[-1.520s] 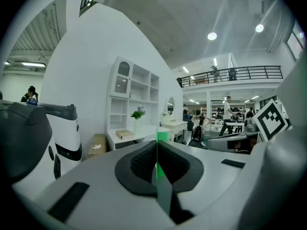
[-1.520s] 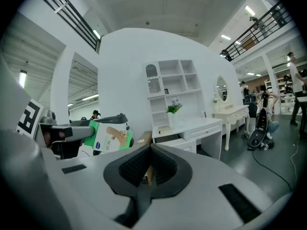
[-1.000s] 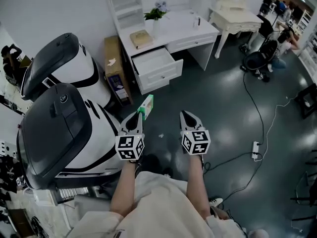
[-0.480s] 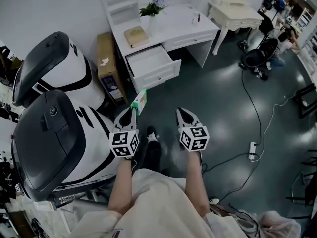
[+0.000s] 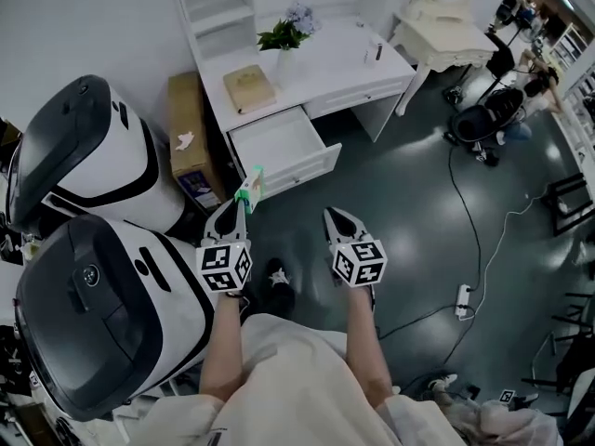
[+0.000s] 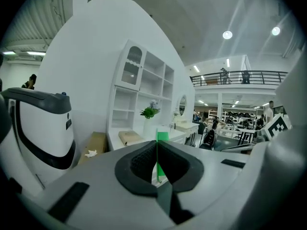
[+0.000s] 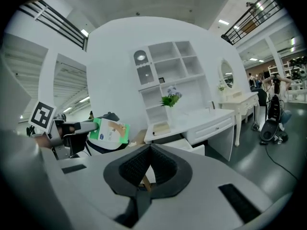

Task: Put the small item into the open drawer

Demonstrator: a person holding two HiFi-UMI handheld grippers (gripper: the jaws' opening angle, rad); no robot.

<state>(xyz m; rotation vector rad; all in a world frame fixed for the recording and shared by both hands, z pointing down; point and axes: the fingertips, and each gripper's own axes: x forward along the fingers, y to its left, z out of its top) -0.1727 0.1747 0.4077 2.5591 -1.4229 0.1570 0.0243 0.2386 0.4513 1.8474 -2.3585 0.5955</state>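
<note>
Left gripper [image 5: 240, 204]: jaws clamped on a small green-and-white packet [image 5: 247, 189], seen edge-on between them in the left gripper view.
Right gripper [image 5: 327, 215]: jaws pressed together with nothing between; held beside the left one, apart from it.
Packet place: in the air over the dark floor [image 5: 400, 212], just short of the drawer front, not inside.
Drawer [image 5: 275, 143]: pulled out of the white desk [image 5: 325, 59].
Desk top: tan book [image 5: 247, 88], potted plant [image 5: 284, 35].
Left of desk: cardboard box [image 5: 189, 137], then two white-and-black machines [image 5: 93, 147].
</note>
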